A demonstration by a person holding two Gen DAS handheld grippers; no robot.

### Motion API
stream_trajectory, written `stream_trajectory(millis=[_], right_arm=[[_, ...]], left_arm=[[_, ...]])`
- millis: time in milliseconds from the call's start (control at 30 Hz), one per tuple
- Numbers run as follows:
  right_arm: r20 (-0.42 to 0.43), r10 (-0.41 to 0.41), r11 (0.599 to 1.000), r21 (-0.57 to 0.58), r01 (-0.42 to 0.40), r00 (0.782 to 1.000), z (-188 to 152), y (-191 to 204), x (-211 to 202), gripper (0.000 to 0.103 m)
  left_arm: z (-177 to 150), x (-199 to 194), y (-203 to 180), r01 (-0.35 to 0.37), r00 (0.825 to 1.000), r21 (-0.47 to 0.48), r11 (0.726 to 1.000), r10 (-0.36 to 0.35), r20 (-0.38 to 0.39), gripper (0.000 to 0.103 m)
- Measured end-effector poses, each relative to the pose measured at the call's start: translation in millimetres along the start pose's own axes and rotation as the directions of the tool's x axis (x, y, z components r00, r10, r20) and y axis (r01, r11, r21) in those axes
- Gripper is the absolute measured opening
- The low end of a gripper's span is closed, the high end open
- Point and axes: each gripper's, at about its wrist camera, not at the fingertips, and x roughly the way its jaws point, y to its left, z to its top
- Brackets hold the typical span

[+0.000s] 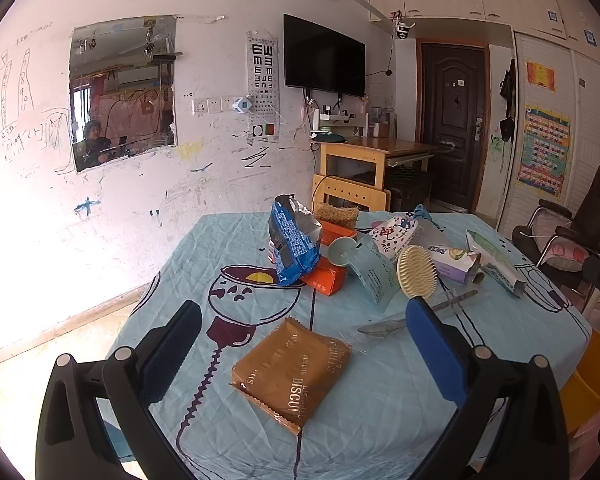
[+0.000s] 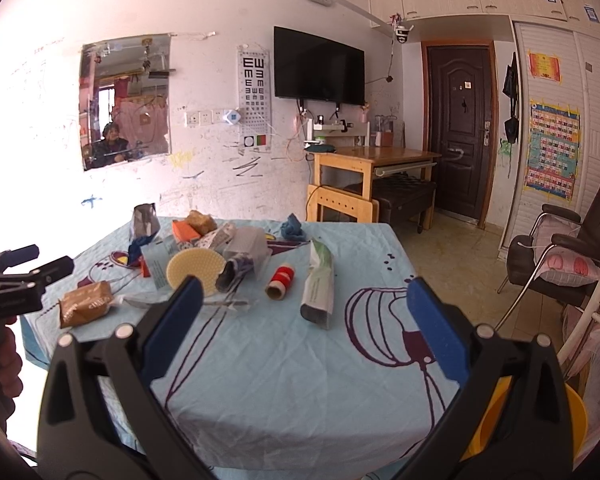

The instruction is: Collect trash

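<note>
A brown biscuit wrapper (image 1: 290, 372) lies on the blue tablecloth (image 1: 228, 240), between and just past the fingers of my left gripper (image 1: 304, 344), which is open and empty. It also shows in the right wrist view (image 2: 85, 303). A blue snack bag (image 1: 294, 240), orange boxes (image 1: 326, 280), a teal pouch (image 1: 374, 274) and a green-white wrapper (image 2: 319, 288) lie further back. My right gripper (image 2: 304, 320) is open and empty above the table's near part. The left gripper shows at the left in the right wrist view (image 2: 32, 260).
A yellow bin (image 2: 540, 420) stands off the table's right front corner, also in the left wrist view (image 1: 588, 380). A round brush (image 1: 416, 272), a red thread spool (image 2: 281, 280), a blue cloth (image 2: 293, 228) and a plastic-wrapped knife (image 1: 412, 316) lie on the table. A chair (image 2: 560, 252) stands at right.
</note>
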Motion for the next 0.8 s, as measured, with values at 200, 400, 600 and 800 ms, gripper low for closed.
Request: stream_trajectory(millis=[200,400,600,800], right_arm=[[0.001,-0.001,1.0,-0.001,0.001,1.0,-0.2,0.2,-0.2,0.098],[-0.004,-0.002,1.0,-0.002,0.002,1.0,-0.8,1.0,1.0,0.098],[-0.014,-0.003,1.0,-0.002,0.003,1.0,-1.7,-1.5,4.2,0.098],[-0.027,0.016,1.0,0.01,-0.016,1.0,10.1,-3.4,14.1,0.098]], left_arm=[[-0.1,-0.1,0.0,0.002,1.0,0.0,1.0,-0.002,0.0,0.097],[0.4,1.3,0.5,0.004,1.0,0.0,1.0,-0.004,-0.006,0.097],[0.8,7.0,3.0,0.004,1.0,0.001,1.0,-0.004,-0.017,0.097],[13.2,22.0,18.1,0.097,0.991,-0.083,0.992,-0.104,-0.085,0.097]])
